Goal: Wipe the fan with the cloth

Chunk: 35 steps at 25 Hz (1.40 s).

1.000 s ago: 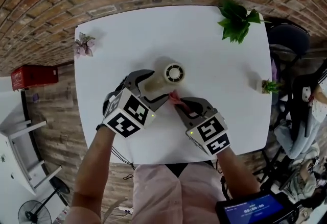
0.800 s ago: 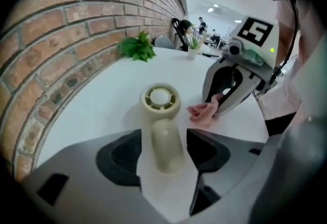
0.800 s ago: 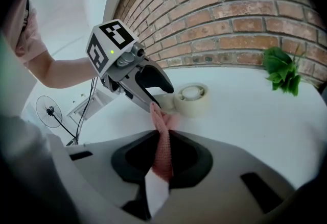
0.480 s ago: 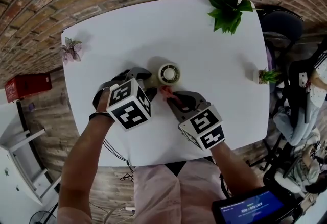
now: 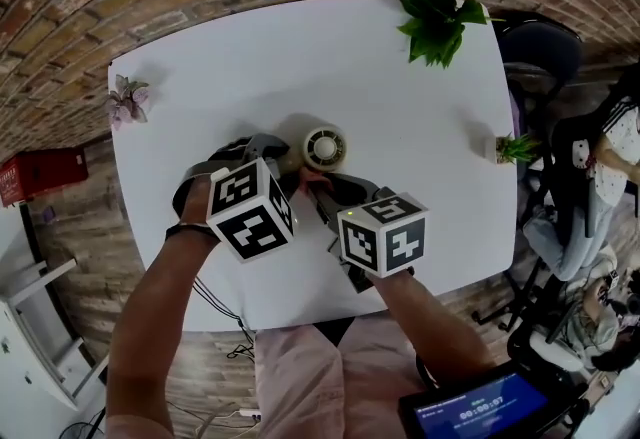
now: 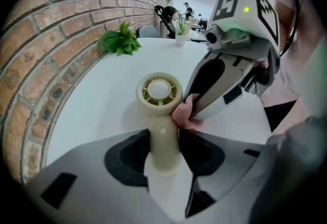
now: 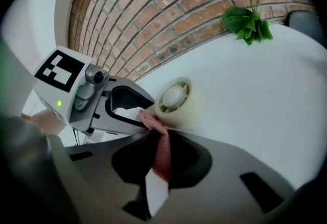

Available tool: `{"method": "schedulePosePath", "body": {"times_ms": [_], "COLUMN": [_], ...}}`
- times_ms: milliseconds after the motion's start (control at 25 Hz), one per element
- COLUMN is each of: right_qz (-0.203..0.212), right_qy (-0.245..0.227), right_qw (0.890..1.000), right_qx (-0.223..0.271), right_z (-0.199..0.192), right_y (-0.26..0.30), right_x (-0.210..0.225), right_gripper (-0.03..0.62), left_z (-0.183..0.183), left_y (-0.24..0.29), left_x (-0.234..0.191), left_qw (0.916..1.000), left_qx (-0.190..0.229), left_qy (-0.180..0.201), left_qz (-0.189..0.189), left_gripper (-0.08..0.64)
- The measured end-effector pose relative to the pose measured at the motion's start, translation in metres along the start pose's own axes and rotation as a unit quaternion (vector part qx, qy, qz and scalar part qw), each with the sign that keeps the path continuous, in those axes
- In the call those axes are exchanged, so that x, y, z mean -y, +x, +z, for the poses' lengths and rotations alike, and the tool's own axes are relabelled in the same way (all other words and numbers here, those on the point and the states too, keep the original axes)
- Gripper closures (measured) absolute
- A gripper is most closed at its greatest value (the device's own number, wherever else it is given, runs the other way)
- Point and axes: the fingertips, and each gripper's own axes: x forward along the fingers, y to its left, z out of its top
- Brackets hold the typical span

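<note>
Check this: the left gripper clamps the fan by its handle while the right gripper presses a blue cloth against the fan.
Not blue: the right gripper view shows the cloth is pink. Otherwise right: the left gripper clamps the fan by its handle while the right gripper presses the cloth against the fan.

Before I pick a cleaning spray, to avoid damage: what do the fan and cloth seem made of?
The fan: probably moulded plastic, cream, smooth with dull sheen; grille ribs and handle look cast as one.
The cloth: pink textile, apparently woven or knitted; fine mesh texture shows, and it bunches softly.
</note>
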Motion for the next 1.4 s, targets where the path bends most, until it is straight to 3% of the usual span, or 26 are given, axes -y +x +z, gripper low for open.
{"method": "schedulePosePath", "body": {"times_ms": [240,880,1400], "right_qz": [0.015,0.013,0.025], "right_qy": [0.057,0.049,0.025], "right_qw": [0.998,0.999,0.999], "right_qx": [0.000,-0.014,-0.030], "right_z": [-0.001,-0.010,-0.009], "right_y": [-0.004,-0.017,-0.019], "right_x": [0.007,0.018,0.020], "right_gripper": [0.546,0.549,0.551], "left_z": [-0.001,-0.021,-0.052], "left_y": [-0.001,-0.008,-0.019], "left_x": [0.002,0.012,0.025], "left_qw": [1.0000,0.9997,0.9900], "left_qx": [0.000,-0.013,-0.064], "left_qy": [-0.001,0.010,0.120], "left_qz": [-0.006,-0.016,-0.038], "left_gripper": [0.368,0.368,0.368]}}
